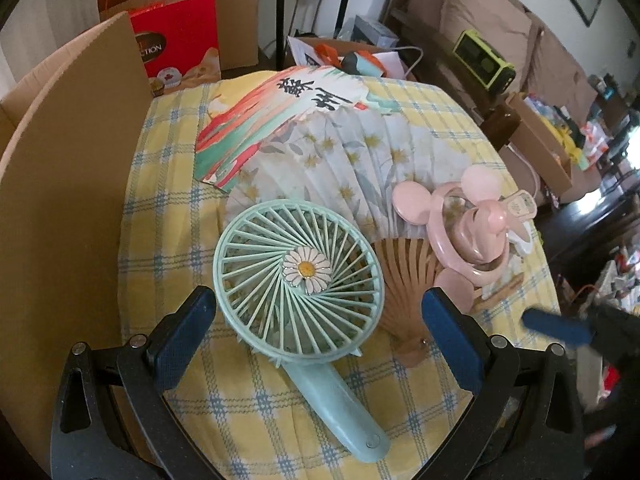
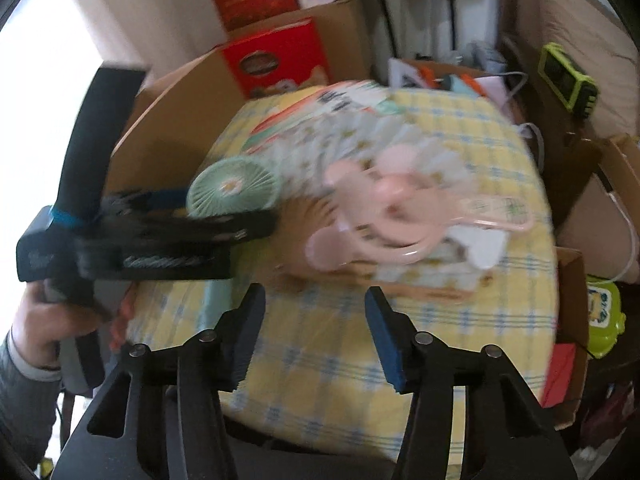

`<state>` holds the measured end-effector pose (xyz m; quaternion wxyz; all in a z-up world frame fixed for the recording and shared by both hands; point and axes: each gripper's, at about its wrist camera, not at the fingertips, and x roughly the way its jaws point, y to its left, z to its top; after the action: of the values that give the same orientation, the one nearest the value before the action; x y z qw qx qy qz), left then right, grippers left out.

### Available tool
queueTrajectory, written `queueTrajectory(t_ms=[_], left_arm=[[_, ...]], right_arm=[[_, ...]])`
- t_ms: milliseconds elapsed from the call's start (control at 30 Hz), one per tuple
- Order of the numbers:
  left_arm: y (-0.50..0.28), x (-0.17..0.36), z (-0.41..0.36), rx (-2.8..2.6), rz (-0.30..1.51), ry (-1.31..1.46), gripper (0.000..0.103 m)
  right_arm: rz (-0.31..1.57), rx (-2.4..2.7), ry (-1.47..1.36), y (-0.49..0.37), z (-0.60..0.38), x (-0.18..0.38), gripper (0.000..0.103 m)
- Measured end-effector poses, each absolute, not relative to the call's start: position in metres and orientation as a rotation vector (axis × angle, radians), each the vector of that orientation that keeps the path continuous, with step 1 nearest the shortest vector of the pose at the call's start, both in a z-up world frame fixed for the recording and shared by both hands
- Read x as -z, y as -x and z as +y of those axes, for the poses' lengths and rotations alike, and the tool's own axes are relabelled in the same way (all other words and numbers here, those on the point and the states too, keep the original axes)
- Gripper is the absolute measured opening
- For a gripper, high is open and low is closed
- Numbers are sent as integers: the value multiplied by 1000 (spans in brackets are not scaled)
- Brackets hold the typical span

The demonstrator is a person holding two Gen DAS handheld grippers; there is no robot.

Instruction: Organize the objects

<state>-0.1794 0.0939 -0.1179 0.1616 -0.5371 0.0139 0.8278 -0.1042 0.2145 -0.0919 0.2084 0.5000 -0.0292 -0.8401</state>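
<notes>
A mint green hand fan with a daisy centre lies on the yellow checked tablecloth. My left gripper is open, its fingers on either side of the fan's round head, not touching. A pink mouse-eared fan lies to the right on an open floral folding fan. A colourful folding fan with black characters lies behind. My right gripper is open and empty above the cloth, short of the pink fan. The right wrist view is blurred.
A tall cardboard box stands along the table's left edge. Red gift boxes stand behind it. A green device sits on the sofa at the back right. More boxes and clutter lie to the table's right.
</notes>
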Motion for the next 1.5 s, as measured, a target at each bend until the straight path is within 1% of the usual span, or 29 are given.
queueTrajectory(t_ms=[67,100,200,367,433,467,533,600,733,800,967,1100,1367,1500], left_arm=[[181,121,93,-2364,42,1541,101],[181,122,92,-2365,43,1547,96],[182,126,89,-2361,33,1567,89],[184,132,84,-2352,-7,1582,87],[184,132,84,-2346,-14,1579,85],[184,131,84,-2343,-15,1576,82],[183,131,84,-2330,-27,1575,78],[183,131,84,-2328,-27,1577,78],[182,130,84,-2329,-32,1569,77],[182,130,83,-2332,-42,1569,77],[179,129,81,-2342,-57,1562,77],[175,121,77,-2344,-83,1537,76],[167,79,69,-2356,-130,1443,73],[166,58,64,-2354,-180,1402,68]], right_arm=[[-78,2307,-1400,104,205,97,49],[-74,2299,-1400,104,201,98,49],[-78,2266,-1401,104,190,103,49],[-30,2220,-1420,105,163,116,49],[-15,2204,-1425,105,152,121,49],[-6,2202,-1427,105,148,124,49],[4,2196,-1438,107,142,130,46],[6,2205,-1431,108,139,132,39],[-16,2205,-1420,110,138,133,32],[-14,2202,-1405,107,135,133,24],[-43,2205,-1395,104,137,133,23],[-52,2216,-1359,100,142,122,23],[-39,2239,-1292,94,144,81,23],[-28,2254,-1252,94,142,62,23]])
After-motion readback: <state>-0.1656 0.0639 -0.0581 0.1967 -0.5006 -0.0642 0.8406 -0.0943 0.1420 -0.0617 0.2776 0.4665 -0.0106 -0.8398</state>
